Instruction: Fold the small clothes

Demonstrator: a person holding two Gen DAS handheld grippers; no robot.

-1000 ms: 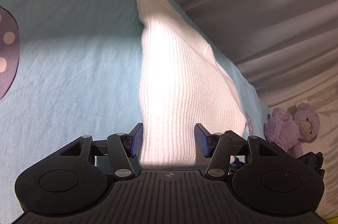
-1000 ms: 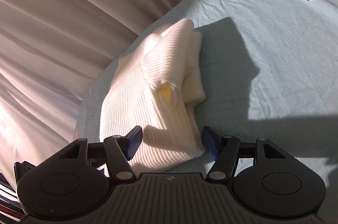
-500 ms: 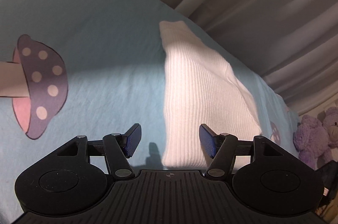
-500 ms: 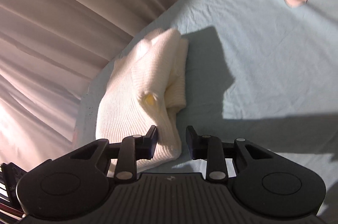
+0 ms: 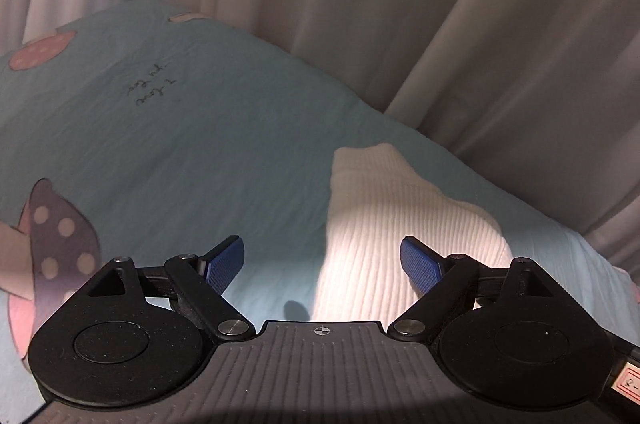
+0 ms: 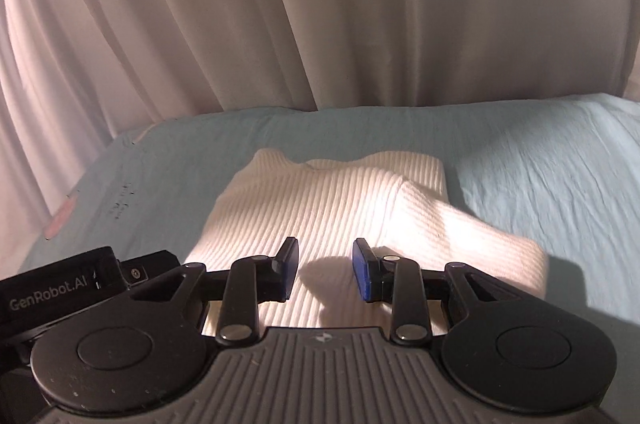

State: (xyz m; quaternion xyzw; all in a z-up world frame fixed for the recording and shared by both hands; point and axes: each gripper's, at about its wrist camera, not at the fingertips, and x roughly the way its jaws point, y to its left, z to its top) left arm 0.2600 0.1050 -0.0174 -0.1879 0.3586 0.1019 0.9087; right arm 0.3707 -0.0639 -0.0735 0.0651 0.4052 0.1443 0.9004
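Observation:
A white ribbed knit garment [image 6: 332,208] lies folded on the light blue bed sheet [image 6: 540,160], with one part lying out to the right. It also shows in the left wrist view [image 5: 400,224]. My right gripper [image 6: 325,274] hovers above its near edge with its jaws part open and nothing between them. My left gripper [image 5: 322,264] is wide open and empty, above the garment's left edge and the sheet [image 5: 180,144].
Pale curtains [image 6: 360,4] hang close behind the bed's far edge. The sheet carries mushroom prints [image 5: 60,244] and small handwriting [image 5: 152,90]. The other gripper's black body [image 6: 60,288] shows at the left in the right wrist view.
Both grippers have pulled back and risen from the garment. The left opened wider. The right narrowed half a second ago and has opened a little since, now facing the garment square on.

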